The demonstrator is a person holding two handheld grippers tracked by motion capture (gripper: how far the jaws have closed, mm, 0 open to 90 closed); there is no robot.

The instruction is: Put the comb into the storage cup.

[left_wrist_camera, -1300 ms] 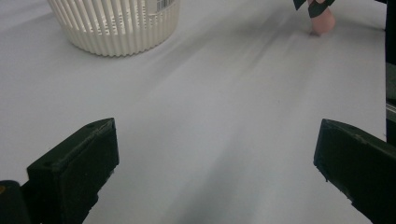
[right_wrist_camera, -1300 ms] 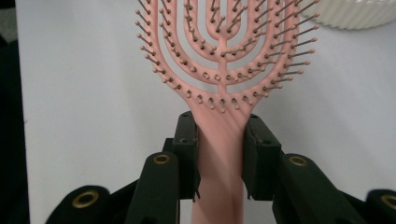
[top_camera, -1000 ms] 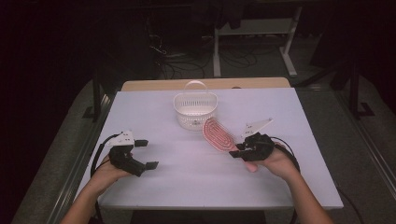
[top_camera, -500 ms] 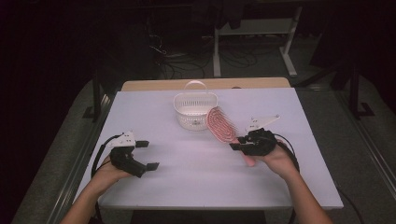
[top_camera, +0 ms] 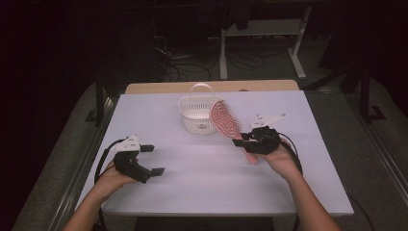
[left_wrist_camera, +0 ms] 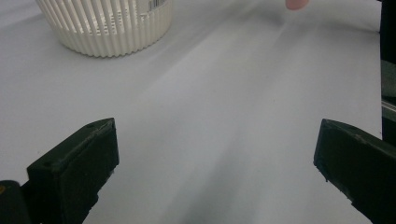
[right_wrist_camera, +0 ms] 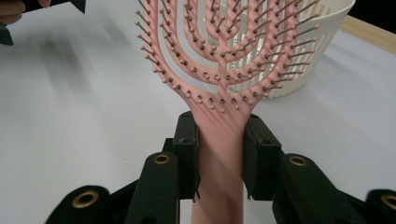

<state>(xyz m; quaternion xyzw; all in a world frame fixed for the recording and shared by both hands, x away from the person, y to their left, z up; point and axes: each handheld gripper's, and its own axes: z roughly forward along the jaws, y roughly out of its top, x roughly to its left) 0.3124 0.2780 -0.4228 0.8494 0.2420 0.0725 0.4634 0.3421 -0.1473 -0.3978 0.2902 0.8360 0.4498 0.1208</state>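
The right gripper (right_wrist_camera: 219, 154) is clamped on the handle of the pink hairbrush (top_camera: 224, 119), whose head hangs just right of the white basket (top_camera: 197, 115). It could catch the rim and tip the light basket. The left gripper (top_camera: 144, 161) rests released, near left.

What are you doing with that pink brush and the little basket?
A person sits at a white table with a gripper in each hand. The right gripper is clamped on the handle of a pink hairbrush and holds it up beside the white slatted basket, bristle head nearest the basket. The brush is not in the basket yet. The left gripper rests low on the table with its jaws wide open, holding nothing.
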